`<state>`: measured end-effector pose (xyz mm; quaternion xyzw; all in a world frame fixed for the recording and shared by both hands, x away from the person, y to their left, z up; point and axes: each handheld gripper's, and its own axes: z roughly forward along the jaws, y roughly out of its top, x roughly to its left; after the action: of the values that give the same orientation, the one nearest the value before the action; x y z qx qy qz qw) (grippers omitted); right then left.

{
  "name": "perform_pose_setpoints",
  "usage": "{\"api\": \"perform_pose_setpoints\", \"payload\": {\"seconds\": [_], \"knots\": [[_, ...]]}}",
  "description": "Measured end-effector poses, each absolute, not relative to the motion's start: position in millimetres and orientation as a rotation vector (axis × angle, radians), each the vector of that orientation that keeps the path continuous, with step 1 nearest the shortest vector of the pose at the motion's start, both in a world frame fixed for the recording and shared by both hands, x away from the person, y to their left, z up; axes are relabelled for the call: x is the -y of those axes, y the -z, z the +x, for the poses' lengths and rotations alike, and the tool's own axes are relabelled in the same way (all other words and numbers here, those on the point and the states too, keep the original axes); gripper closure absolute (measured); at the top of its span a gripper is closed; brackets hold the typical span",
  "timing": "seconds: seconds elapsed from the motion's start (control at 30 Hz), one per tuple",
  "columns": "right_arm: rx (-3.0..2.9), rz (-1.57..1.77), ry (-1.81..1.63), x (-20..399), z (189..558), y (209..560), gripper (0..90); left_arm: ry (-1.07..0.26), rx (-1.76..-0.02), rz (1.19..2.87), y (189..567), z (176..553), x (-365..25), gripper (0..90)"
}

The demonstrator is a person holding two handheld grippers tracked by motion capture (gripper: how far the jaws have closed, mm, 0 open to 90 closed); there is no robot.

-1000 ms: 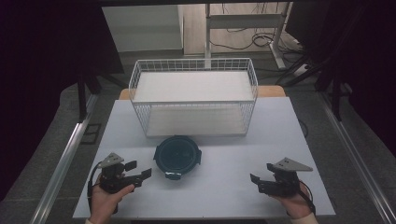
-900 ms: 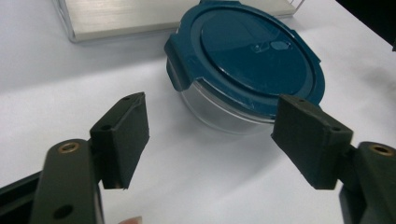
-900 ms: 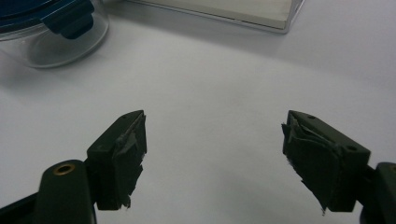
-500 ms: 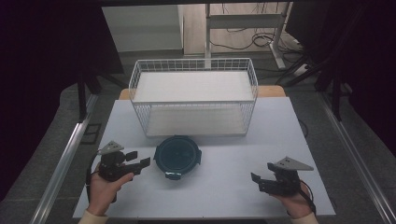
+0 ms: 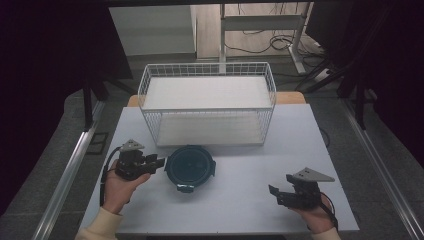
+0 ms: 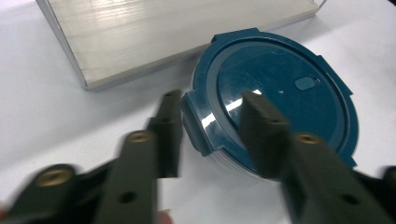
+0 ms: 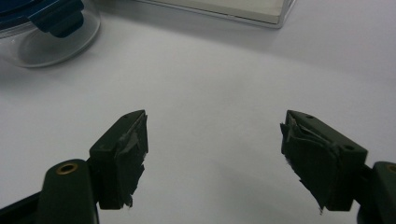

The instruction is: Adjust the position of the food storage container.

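At a white table (image 5: 240, 200), we hold a two-jaw gripper in each hand, a round container (image 5: 190, 166) with a dark teal lid (image 6: 280, 88) sitting between us and a white wire basket (image 5: 207, 102) at the table's far side. The container rests on the tabletop just in front of the basket, left of centre, its clear wall visible under the lid in the right gripper view (image 7: 46, 42). Our left gripper (image 5: 159, 162) sits at the container's left edge, its jaws parted; in the left gripper view (image 6: 212, 119) one jaw reaches over the lid's rim and the other lies outside it, straddling a latch tab (image 6: 194, 123), and nothing is clamped. Whether either jaw touches the lid we cannot tell. Our right gripper (image 5: 275, 192) rests in our right hand (image 5: 315, 215) near the table's front right corner, well apart from the container, its jaws spread wide over bare tabletop (image 7: 212, 135) and holding nothing.
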<state>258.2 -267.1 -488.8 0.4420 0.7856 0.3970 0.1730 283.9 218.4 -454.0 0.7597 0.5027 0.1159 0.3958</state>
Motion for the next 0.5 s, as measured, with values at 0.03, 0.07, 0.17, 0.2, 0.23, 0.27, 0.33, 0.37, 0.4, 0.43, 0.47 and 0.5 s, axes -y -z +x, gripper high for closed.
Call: {"api": "perform_pose_setpoints", "payload": {"seconds": [0.03,0.07,0.17,0.2,0.23,0.27,0.33,0.37,0.4,0.43,0.47,0.5], "knots": [[-2.232,1.254,-1.122,267,258,489,22.5,-0.294,-1.282,1.934,454,287,-218,76.3],[-2.232,1.254,-1.122,267,258,489,22.5,-0.292,-1.281,1.942,454,290,-218,76.3],[-2.241,1.256,-1.118,267,259,490,22.9,-0.267,-1.279,1.958,454,299,-216,85.1],[-2.245,1.257,-1.113,267,259,490,22.9,-0.273,-1.272,1.97,454,301,-214,86.5],[-2.248,1.257,-1.112,267,259,490,22.9,-0.285,-1.268,1.983,455,305,-212,87.8],[-2.248,1.258,-1.108,267,260,491,22.9,-0.288,-1.268,2.001,456,311,-210,90.0],[-2.247,1.259,-1.106,268,260,491,22.9,-0.293,-1.269,2.01,457,315,-210,90.0],[-2.244,1.261,-1.104,268,260,491,22.9,-0.277,-1.279,2.007,459,322,-210,90.0],[-2.242,1.263,-1.103,268,260,490,22.9,-0.277,-1.279,2.007,459,322,-210,90.0],[-2.241,1.263,-1.103,268,260,490,22.9,-0.266,-1.286,2.013,463,327,-209,90.0],[-2.241,1.263,-1.103,268,260,490,22.9,-0.266,-1.286,2.013,463,327,-209,90.0],[-2.244,1.264,-1.103,268,260,490,22.9,-0.261,-1.292,2.025,465,329,-208,90.0]]}}
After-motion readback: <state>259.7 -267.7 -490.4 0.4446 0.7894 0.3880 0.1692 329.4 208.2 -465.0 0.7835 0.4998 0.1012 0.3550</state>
